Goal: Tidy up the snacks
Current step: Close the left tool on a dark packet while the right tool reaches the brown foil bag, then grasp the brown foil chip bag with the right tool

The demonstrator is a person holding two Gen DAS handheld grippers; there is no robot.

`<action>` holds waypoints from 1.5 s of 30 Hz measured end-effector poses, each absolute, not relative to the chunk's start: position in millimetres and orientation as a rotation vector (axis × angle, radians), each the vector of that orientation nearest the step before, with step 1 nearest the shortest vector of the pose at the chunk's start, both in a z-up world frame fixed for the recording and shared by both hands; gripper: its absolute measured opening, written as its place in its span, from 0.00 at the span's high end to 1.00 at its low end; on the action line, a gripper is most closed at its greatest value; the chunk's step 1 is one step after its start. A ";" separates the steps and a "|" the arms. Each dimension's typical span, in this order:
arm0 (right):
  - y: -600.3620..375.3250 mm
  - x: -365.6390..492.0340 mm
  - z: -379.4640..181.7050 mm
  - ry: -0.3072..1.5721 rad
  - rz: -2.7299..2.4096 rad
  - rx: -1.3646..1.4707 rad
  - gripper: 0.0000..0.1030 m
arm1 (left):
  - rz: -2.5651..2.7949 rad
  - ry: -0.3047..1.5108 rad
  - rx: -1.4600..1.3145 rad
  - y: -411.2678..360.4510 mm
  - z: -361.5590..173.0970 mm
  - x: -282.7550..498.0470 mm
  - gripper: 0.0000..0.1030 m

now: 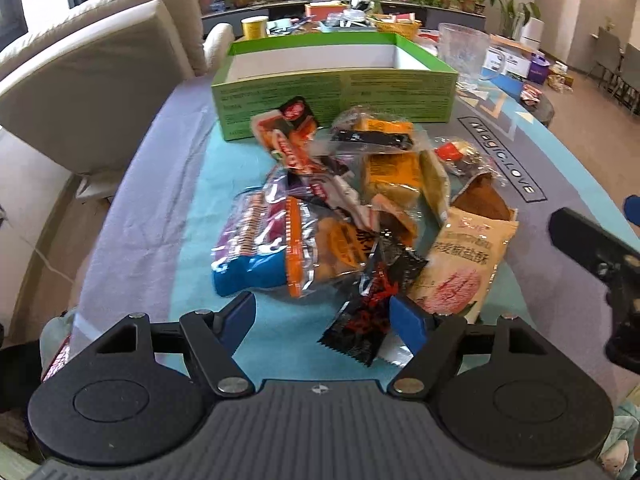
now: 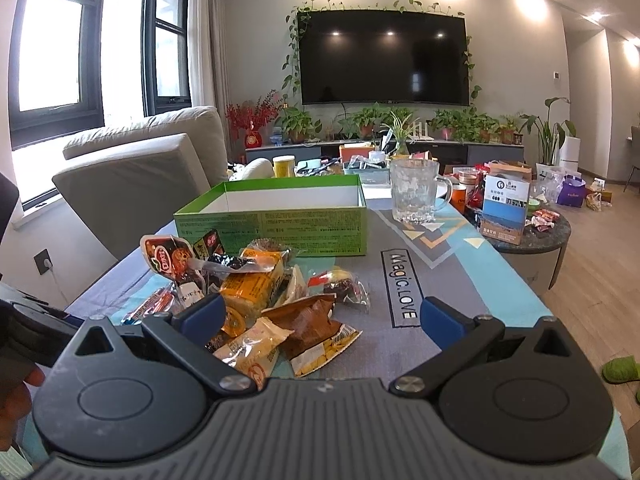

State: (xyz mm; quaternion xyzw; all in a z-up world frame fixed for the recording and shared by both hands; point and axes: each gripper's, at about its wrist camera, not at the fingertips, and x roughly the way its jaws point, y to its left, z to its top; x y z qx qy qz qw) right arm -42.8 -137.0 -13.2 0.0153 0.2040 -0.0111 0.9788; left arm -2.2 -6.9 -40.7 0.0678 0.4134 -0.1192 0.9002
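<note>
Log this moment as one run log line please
stage: start | left gripper: open, over snack pile | right gripper: open, empty | green box: no snacks visible inside | glass mug: right of box

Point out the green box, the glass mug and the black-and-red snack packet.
green box (image 2: 276,229): right wrist view, on its printed front wall.
glass mug (image 2: 414,190): right wrist view, on its body.
black-and-red snack packet (image 1: 370,308): left wrist view, on the wrapper's middle.

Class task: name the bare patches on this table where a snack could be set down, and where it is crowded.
Free: inside the green box; the cloth right of the snack pile, around the Magic.LOVE print; the cloth strip left of the pile. Crowded: the pile itself and the far table behind the box.
</note>
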 end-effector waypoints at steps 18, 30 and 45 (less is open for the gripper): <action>-154.0 -30.1 -37.3 0.479 -0.046 0.084 0.53 | -0.297 0.858 0.133 0.1 -49.0 6.3 0.32; -162.9 -16.7 -40.4 0.576 -0.007 0.181 0.53 | -0.353 0.789 0.333 -23.0 -56.2 -0.1 0.40; -176.6 1.2 -38.5 0.609 -0.084 0.108 0.53 | -0.339 0.866 0.125 32.8 -53.6 -2.2 0.85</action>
